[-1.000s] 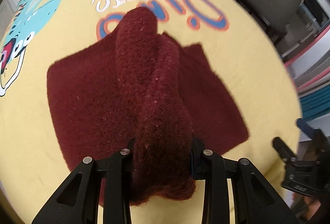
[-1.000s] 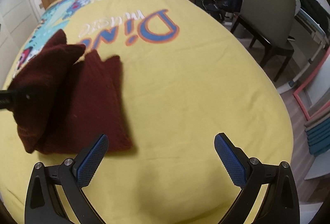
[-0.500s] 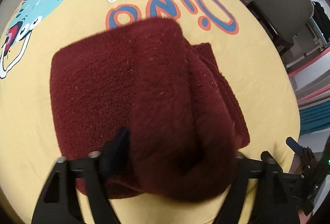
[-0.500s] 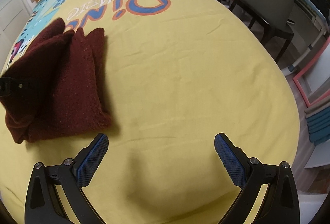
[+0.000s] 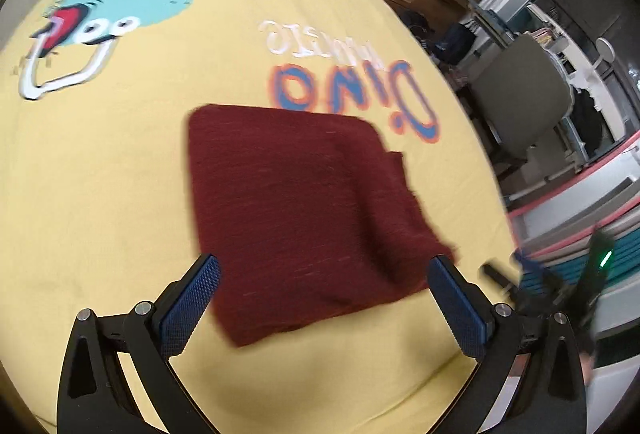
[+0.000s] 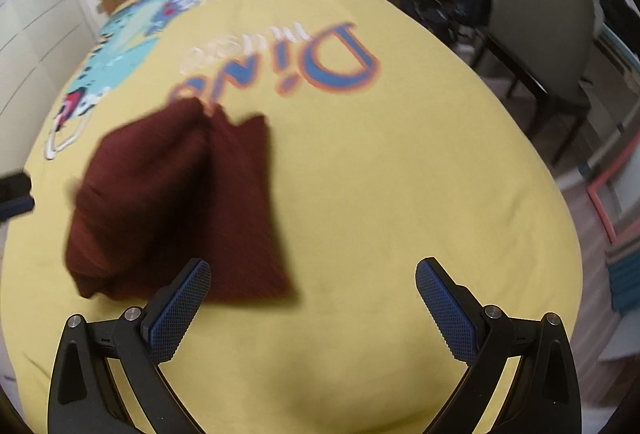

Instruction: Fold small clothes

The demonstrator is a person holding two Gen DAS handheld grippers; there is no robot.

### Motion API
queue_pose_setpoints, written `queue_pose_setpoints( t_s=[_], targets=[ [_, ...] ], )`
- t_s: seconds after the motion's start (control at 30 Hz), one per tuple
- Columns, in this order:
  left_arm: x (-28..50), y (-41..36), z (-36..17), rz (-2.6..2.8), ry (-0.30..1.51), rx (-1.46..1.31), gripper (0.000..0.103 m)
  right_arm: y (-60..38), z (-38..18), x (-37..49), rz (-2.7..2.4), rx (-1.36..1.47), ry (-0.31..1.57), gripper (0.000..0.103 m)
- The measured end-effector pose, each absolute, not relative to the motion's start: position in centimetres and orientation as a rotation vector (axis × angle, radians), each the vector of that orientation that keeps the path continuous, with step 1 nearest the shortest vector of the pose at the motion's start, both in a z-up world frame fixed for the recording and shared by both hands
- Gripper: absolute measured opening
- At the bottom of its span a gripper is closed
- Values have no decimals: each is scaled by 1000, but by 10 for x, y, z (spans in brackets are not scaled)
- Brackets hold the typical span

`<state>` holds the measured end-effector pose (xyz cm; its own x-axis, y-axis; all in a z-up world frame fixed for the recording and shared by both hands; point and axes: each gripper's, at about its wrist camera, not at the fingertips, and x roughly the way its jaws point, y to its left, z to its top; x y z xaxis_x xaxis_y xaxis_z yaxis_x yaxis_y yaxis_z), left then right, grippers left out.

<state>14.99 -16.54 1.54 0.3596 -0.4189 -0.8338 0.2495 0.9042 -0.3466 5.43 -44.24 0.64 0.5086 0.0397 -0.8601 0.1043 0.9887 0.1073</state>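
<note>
Maroon fleece cloth (image 5: pixel 304 210) looks soft, light and floppy; best pinched at a corner. Left gripper (image 5: pixel 322 298) and right gripper (image 6: pixel 310 298) are both spread, holding nothing.

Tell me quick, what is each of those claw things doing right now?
Left gripper: open, holding nothing; the folded maroon cloth lies on the yellow bedspread ahead of it.
Right gripper: open, holding nothing.

The left gripper (image 5: pixel 324 290) has two black, angular plastic fingers braced with triangular cut-outs, silver round screws at the joints, and blue cross-hatched pads (image 5: pixel 188 308). The right gripper (image 6: pixel 312 298) is built alike: black frame, silver screws, blue textured pads (image 6: pixel 178 312).
</note>
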Motion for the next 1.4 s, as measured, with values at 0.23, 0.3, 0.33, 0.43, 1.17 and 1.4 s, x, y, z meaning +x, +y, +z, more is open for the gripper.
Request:
queue_pose_setpoints(
  t_s=[0.23, 0.3, 0.33, 0.43, 1.17, 1.4],
  targets=[
    [148, -134, -21, -316, 1173, -59, 102, -388, 34, 123, 115, 122, 1135, 99],
    [147, -128, -32, -314, 1195, -66, 102, -372, 31, 145, 187, 153, 1193, 90],
    [148, -126, -37, -311, 1208, -69, 102, -365, 28, 152, 194, 146, 1216, 79],
    [144, -114, -41, -307, 1225, -73, 102, -342, 15, 169, 217, 95, 1288, 68],
    [142, -107, -55, -301, 1252, -52, 102, -375, -13, 159, 225, 185, 1284, 18],
    [141, -116, -53, -322, 1244, -52, 102, -414, -6, 136, 169, 222, 1252, 18]
  ],
)
